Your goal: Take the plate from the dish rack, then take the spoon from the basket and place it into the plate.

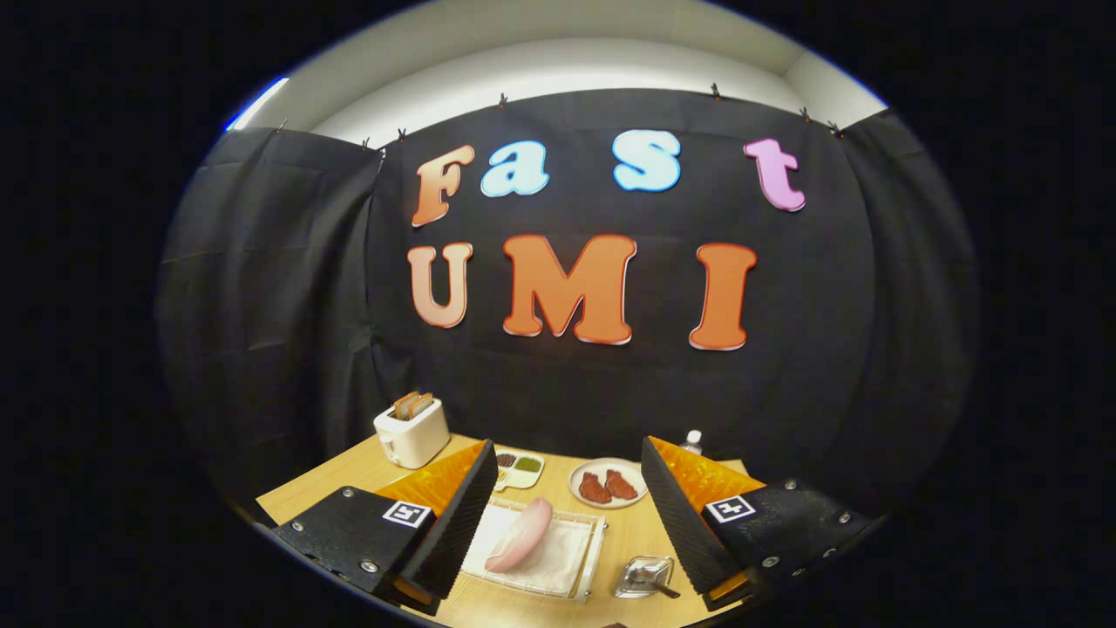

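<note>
Between spread hand-held gripper (571, 515) fingers, pink plate (520, 534) in dish rack (586, 558), no legible labels

On the wooden table (349, 488) – a cream toaster (411, 433), a small sauce tray (520, 468), a bottle (691, 441) behind.

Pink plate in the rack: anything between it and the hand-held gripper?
Nothing visible. The hand-held gripper is open and empty above the table; the pink plate leans in the white dish rack, just ahead between the fingers.
</note>
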`<state>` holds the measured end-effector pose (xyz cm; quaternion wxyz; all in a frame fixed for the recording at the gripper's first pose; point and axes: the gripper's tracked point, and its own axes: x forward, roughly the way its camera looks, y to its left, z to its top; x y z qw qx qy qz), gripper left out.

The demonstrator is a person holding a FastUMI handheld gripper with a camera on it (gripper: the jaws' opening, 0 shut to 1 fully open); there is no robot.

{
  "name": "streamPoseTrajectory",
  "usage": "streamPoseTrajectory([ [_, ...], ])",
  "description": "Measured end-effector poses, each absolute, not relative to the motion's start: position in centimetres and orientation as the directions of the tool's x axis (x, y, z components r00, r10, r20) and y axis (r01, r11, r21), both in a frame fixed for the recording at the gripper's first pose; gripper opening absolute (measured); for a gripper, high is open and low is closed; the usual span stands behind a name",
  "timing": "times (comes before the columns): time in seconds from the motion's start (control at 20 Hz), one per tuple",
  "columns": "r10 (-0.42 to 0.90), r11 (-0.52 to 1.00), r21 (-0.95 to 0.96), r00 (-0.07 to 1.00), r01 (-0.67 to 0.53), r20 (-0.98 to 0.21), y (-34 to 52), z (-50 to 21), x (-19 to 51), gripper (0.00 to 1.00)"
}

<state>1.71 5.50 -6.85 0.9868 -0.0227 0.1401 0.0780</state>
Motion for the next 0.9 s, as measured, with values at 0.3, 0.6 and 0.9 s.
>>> streamPoseTrajectory([
  [0.3,0.206,0.975,0.05,0.788,-0.218,-0.58,8.1,-14.7,4.1,0.98],
  [0.6,0.164,0.97,0.022,0.591,-0.24,-0.79,8.4,-23.0,6.1,0.96],
  [0.9,0.095,0.971,-0.012,0.434,-0.237,-0.896,8.6,-29.0,8.2,0.94],
])
